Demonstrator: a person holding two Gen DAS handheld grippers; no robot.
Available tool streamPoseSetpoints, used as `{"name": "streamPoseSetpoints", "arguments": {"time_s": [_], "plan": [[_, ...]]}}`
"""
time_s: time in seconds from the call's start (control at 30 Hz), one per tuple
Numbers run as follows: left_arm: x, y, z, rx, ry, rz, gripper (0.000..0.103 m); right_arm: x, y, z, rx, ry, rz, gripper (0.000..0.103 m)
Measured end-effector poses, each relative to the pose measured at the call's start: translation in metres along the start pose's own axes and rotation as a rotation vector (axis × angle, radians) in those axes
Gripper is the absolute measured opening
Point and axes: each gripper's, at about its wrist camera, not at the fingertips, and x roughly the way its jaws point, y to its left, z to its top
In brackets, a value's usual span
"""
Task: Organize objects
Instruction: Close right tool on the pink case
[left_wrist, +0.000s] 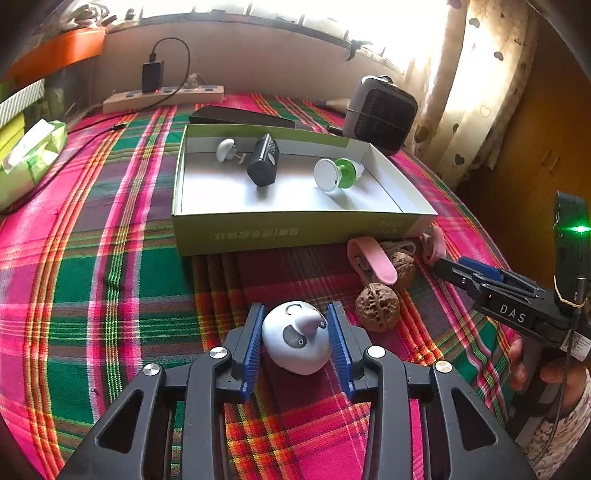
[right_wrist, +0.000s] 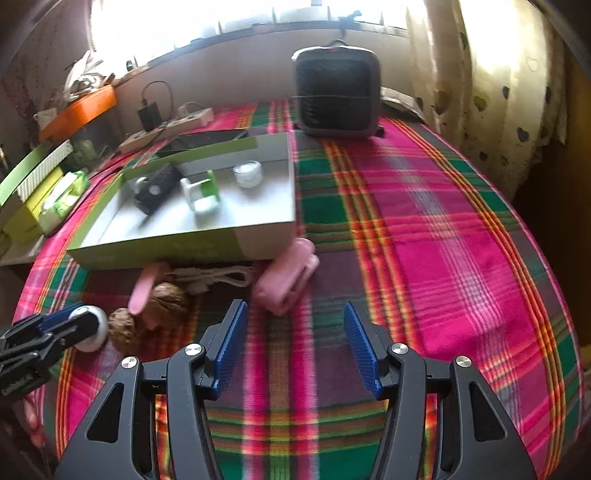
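Note:
My left gripper (left_wrist: 295, 336) has its blue pads on both sides of a white egg-shaped gadget (left_wrist: 295, 338) resting on the plaid cloth, with small gaps showing at each pad. Two walnuts (left_wrist: 377, 307) and a pink strap (left_wrist: 373, 260) lie just right of it. The open cardboard box (left_wrist: 295, 230) holds a white knob (left_wrist: 226, 149), a black gadget (left_wrist: 263, 160) and a green-and-clear piece (left_wrist: 338, 173). My right gripper (right_wrist: 293, 347) is open and empty above the cloth, behind a pink clip (right_wrist: 286, 282). It also shows in the left wrist view (left_wrist: 439, 264).
A grey fan heater (right_wrist: 337, 94) stands at the back of the table. A power strip with a charger (left_wrist: 162, 96) lies along the wall. A tissue pack (left_wrist: 27, 157) and boxes sit at the left. A curtain (left_wrist: 476, 85) hangs at the right.

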Motion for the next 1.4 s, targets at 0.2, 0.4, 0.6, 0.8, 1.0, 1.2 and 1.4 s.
{"name": "streamPoseSetpoints", "arguments": {"time_s": [0.2, 0.4, 0.6, 0.8, 1.0, 1.2, 1.4], "plan": [[0.001, -0.001, -0.001, 0.001, 0.001, 0.002, 0.034, 0.012, 0.002, 0.01, 0.026, 0.004, -0.022, 0.055], [0.001, -0.001, -0.001, 0.0, 0.001, 0.002, 0.034, 0.021, 0.002, 0.014, 0.027, 0.017, -0.044, 0.055], [0.0, -0.001, 0.0, -0.002, 0.001, 0.001, 0.034, 0.019, -0.005, 0.013, 0.046, 0.015, -0.039, 0.055], [0.001, -0.001, -0.001, -0.006, -0.001, 0.002, 0.034, 0.016, -0.006, 0.011, 0.044, 0.013, -0.045, 0.047], [0.0, -0.001, -0.002, -0.013, -0.005, 0.011, 0.033, 0.013, -0.01, 0.008, 0.033, 0.012, -0.046, 0.031], [0.0, -0.002, -0.002, -0.013, -0.004, 0.011, 0.033, 0.012, -0.013, 0.007, 0.033, 0.011, -0.043, 0.021], [0.0, -0.001, -0.001, -0.014, -0.004, 0.01, 0.033, 0.009, -0.012, 0.005, 0.028, 0.008, -0.023, 0.019]]}}
